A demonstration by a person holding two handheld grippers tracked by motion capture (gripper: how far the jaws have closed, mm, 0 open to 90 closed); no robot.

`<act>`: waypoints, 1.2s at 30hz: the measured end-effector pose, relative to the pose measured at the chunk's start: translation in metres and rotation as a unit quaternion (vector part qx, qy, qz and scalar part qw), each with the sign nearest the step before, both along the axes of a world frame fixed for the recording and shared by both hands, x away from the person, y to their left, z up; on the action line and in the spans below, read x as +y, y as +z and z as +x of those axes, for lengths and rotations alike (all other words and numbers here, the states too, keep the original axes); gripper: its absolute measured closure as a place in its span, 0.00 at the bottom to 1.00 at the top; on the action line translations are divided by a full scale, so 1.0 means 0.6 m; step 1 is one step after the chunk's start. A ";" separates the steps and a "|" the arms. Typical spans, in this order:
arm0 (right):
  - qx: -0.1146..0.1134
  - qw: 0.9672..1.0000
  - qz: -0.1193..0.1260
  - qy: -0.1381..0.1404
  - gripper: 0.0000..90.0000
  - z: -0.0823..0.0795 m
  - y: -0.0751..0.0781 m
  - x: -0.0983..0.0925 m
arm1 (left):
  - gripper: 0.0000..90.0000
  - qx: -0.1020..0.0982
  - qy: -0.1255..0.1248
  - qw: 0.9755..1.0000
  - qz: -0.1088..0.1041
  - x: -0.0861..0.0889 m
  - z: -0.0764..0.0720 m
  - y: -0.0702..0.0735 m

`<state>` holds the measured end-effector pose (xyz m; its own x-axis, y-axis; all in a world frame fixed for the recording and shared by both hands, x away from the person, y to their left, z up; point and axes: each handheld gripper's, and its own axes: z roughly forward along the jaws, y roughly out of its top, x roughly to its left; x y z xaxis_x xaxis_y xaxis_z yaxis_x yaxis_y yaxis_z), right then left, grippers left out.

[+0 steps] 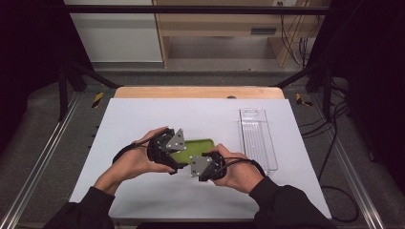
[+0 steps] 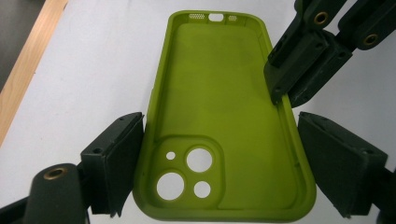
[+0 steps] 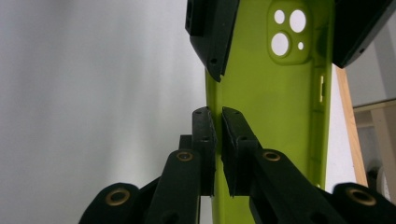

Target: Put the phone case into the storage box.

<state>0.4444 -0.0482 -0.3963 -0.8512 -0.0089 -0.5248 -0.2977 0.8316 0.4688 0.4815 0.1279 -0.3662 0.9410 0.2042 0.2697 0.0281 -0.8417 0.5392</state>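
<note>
Lime-green soft phone case (image 1: 193,149), inner side up, lies at centre of the white tabletop (image 1: 143,119). Left gripper (image 2: 219,154) spans the case's camera-cutout end, jaws wide, one against each long side wall. Right gripper (image 3: 218,140), at 4 o'clock from the left one, is pinched tight on one side wall. Clear plastic tray (image 1: 258,138) sits at 3 o'clock, well apart.
</note>
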 end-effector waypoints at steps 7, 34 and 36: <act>0.027 1.000 -0.006 0.007 0.96 -0.002 -0.006 0.004 | 0.18 0.012 -0.008 1.000 -0.006 0.003 -0.002 -0.009; 0.044 0.996 0.052 -0.063 0.97 0.031 -0.002 -0.039 | 0.08 -0.042 0.134 0.951 -0.274 0.122 -0.029 -0.001; 0.042 0.995 0.058 -0.069 0.97 0.033 0.000 -0.042 | 0.08 -0.049 0.155 0.944 -0.286 0.131 -0.036 -0.012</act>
